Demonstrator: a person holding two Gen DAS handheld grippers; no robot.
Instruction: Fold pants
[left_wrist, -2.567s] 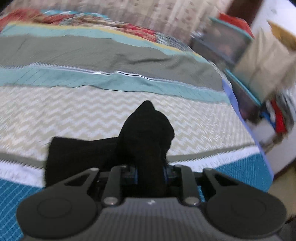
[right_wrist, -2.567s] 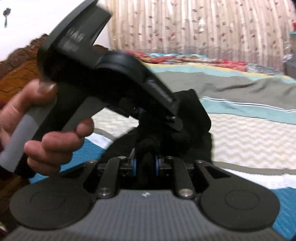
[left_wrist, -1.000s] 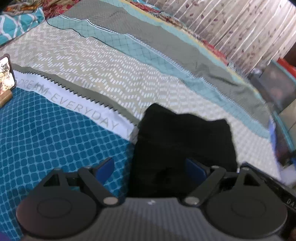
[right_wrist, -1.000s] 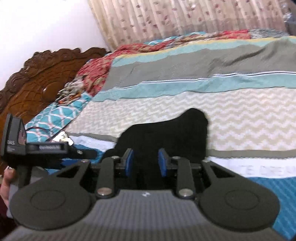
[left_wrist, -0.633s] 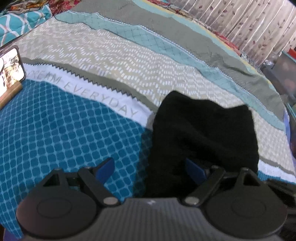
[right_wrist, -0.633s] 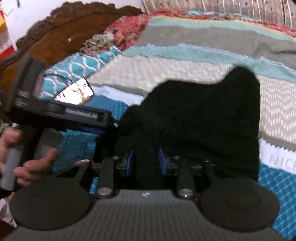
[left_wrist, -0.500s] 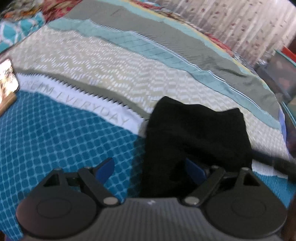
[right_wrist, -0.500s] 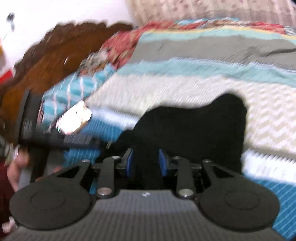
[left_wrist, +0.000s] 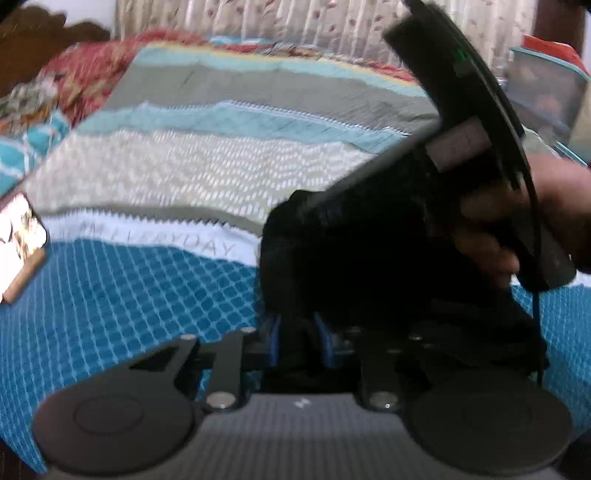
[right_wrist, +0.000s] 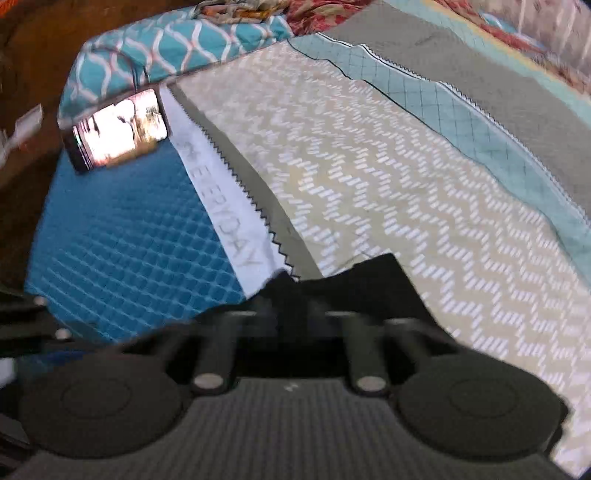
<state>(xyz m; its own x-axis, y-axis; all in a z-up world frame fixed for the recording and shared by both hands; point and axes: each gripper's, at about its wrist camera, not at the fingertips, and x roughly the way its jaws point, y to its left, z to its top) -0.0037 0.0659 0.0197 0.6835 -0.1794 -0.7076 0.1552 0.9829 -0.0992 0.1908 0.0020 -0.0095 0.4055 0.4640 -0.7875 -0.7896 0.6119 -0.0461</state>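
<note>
Black pants (left_wrist: 332, 258) bunched on the patterned bedspread (left_wrist: 147, 288). Left claw (left_wrist: 298, 334) clamped on the fabric. Right claw (right_wrist: 291, 314) likewise pinches it, fingers together.

Left claw (left_wrist: 298, 339) with blue pads close together, pinching black fabric, right claw (right_wrist: 295, 314) blurred, fingers narrowed on dark cloth, right hand (left_wrist: 517, 225) gripping its handle

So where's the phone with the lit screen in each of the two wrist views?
Left wrist: phone at the far left edge, halfway down, on the bedspread.
Right wrist: phone upper left, lying beside the patterned pillow.
Shared landmark: the white band lettered EVERYDAY, running from the phone toward the black pants.
</note>
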